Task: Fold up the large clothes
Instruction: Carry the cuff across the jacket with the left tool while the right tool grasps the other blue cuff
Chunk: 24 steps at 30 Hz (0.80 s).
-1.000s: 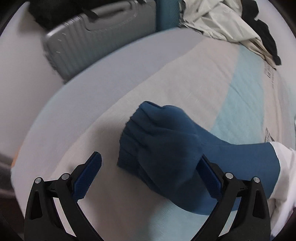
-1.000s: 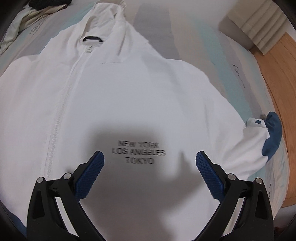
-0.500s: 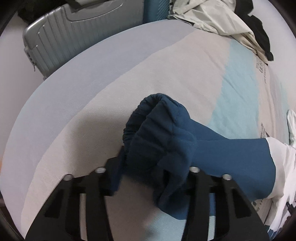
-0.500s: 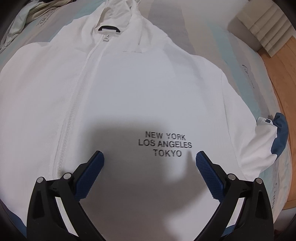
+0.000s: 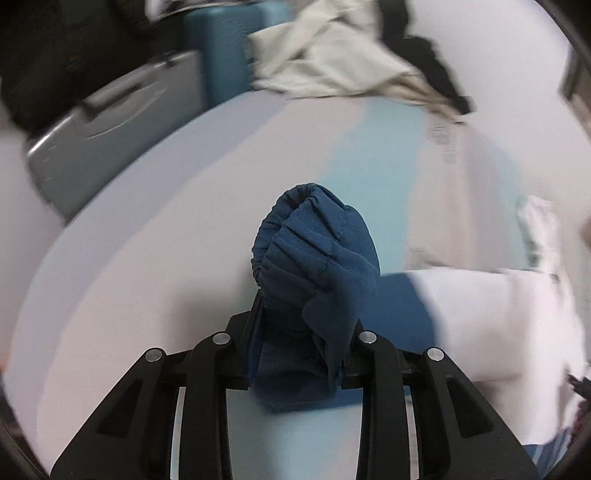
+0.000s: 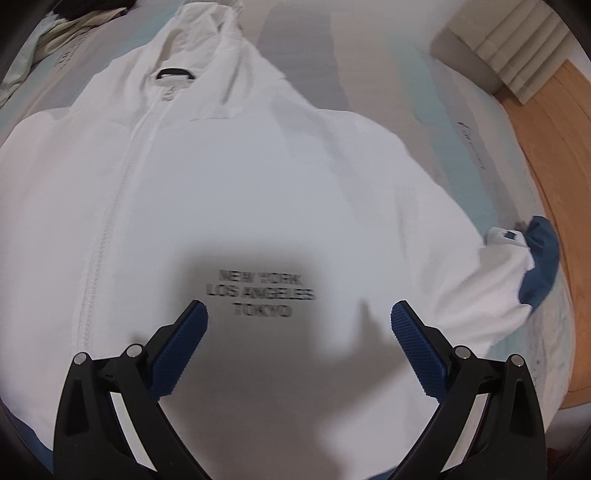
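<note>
A white zip-up hooded jacket [image 6: 258,192] lies spread flat on the bed, with black lettering on its chest and dark blue cuffs. My left gripper [image 5: 295,332] is shut on the blue cuff [image 5: 314,251] of one sleeve and holds it lifted above the bed; the white sleeve [image 5: 480,325] trails off to the right. My right gripper [image 6: 299,314] is open and empty, hovering over the lettering. The other blue cuff [image 6: 541,258] lies at the right, near the bed's edge.
A grey hard suitcase [image 5: 110,125] and a teal case [image 5: 221,48] stand beyond the bed's far edge. A pile of beige and black clothes [image 5: 351,55] lies at the far end. The wooden floor [image 6: 554,140] and a curtain [image 6: 517,33] are to the right.
My left gripper closed on the blue cuff, then lifted it off the bed and swung to the right. My right gripper stayed open over the jacket, shifting only slightly.
</note>
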Each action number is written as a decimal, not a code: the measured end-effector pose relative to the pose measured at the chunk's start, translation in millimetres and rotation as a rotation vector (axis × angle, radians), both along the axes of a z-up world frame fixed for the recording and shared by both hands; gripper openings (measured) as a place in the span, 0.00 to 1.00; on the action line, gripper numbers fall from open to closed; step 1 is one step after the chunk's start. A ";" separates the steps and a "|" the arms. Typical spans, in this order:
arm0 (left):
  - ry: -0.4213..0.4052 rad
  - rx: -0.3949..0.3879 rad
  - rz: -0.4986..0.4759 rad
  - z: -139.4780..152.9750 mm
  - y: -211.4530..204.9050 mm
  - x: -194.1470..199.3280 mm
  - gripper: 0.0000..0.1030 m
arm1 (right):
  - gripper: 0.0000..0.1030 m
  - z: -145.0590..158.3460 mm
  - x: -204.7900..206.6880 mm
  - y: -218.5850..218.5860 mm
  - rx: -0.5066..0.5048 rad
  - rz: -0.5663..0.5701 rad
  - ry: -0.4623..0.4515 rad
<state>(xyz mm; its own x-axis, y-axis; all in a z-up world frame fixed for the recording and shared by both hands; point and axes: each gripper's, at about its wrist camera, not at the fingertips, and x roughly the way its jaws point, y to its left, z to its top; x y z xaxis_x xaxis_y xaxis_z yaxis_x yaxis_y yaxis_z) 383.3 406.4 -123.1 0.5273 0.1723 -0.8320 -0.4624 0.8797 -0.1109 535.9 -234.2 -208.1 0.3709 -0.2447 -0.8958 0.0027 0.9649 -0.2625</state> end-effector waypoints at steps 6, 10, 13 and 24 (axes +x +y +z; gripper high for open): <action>-0.031 -0.093 -0.051 3.2 -83.4 36.9 0.28 | 0.93 12.2 -0.6 -24.0 0.007 -0.038 -0.036; -0.044 -0.056 -0.103 10.7 -157.7 64.3 0.28 | 0.93 20.1 -6.1 -44.2 0.022 -0.078 -0.074; -0.048 -0.055 -0.169 11.2 -217.8 85.9 0.28 | 0.93 24.1 -9.3 -62.9 0.024 -0.086 -0.101; -0.050 -0.052 -0.390 25.5 -453.5 144.1 0.28 | 0.93 54.3 -23.7 -194.4 0.051 -0.135 -0.115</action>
